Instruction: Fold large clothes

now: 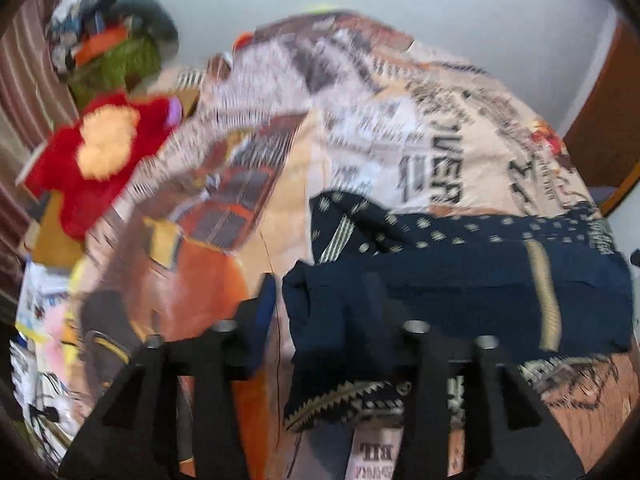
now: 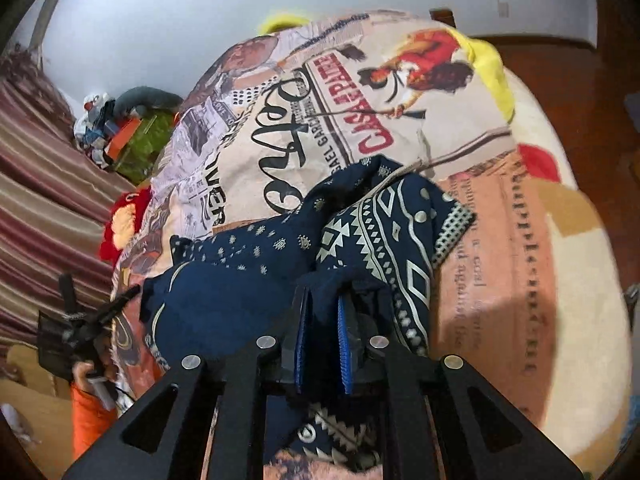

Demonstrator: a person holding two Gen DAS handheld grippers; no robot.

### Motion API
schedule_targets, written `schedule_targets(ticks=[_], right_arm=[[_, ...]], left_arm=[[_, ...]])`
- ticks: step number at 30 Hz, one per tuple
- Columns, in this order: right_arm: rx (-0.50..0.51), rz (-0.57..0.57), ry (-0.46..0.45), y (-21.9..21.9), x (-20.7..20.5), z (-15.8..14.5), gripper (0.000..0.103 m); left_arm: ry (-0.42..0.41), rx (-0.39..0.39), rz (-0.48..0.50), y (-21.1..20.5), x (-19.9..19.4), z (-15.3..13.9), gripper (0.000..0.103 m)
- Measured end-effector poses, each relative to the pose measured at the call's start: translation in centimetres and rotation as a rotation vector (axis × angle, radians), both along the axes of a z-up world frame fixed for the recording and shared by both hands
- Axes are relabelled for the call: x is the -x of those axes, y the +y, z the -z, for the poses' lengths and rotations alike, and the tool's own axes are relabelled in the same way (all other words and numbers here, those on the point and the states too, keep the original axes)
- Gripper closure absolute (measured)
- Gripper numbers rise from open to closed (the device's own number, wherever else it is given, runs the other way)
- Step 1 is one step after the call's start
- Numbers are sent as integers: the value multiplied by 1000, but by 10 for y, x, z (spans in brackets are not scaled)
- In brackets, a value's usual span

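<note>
A navy garment (image 1: 460, 288) with beige patterns lies folded across a printed bedspread (image 1: 400, 120). In the blurred left wrist view my left gripper (image 1: 320, 284) stands open over the garment's left end. One finger is off the cloth's edge and the other is dark against the navy cloth. In the right wrist view the garment (image 2: 248, 280) spreads to the left, its patterned part to the right. My right gripper (image 2: 323, 300) has its blue pads slightly apart, with a navy fold loose between them. The left gripper (image 2: 128, 294), held by a hand with an orange sleeve, shows at the garment's far left end.
A red and orange plush toy (image 1: 100, 152) lies at the bed's left edge. Behind it is a pile of mixed items (image 1: 112, 48) on green cloth. A striped curtain (image 2: 40, 200) runs along the left. A yellow cloth (image 2: 488, 68) pokes out beyond the bedspread (image 2: 320, 100).
</note>
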State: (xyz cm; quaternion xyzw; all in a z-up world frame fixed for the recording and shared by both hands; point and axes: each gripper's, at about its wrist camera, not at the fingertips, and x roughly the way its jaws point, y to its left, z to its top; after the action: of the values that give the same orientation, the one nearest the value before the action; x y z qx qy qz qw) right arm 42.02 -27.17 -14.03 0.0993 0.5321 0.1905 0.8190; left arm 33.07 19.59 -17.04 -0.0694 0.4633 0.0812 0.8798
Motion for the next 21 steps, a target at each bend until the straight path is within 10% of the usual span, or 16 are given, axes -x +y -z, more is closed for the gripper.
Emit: schedule_targets(ticks=[3, 5, 12, 21], right_arm=[[68, 6, -115, -4, 21, -26, 40], [72, -6, -189, -4, 38, -43, 30], [170, -128, -276, 21, 86, -53, 19], [312, -351, -220, 83, 104, 5, 19]], left_arm=[[-28, -12, 45, -13, 9, -18, 46], [-28, -11, 87, -24, 16, -24, 42], [45, 36, 238, -83, 32, -5, 38], [130, -7, 287, -122, 9, 36, 38]])
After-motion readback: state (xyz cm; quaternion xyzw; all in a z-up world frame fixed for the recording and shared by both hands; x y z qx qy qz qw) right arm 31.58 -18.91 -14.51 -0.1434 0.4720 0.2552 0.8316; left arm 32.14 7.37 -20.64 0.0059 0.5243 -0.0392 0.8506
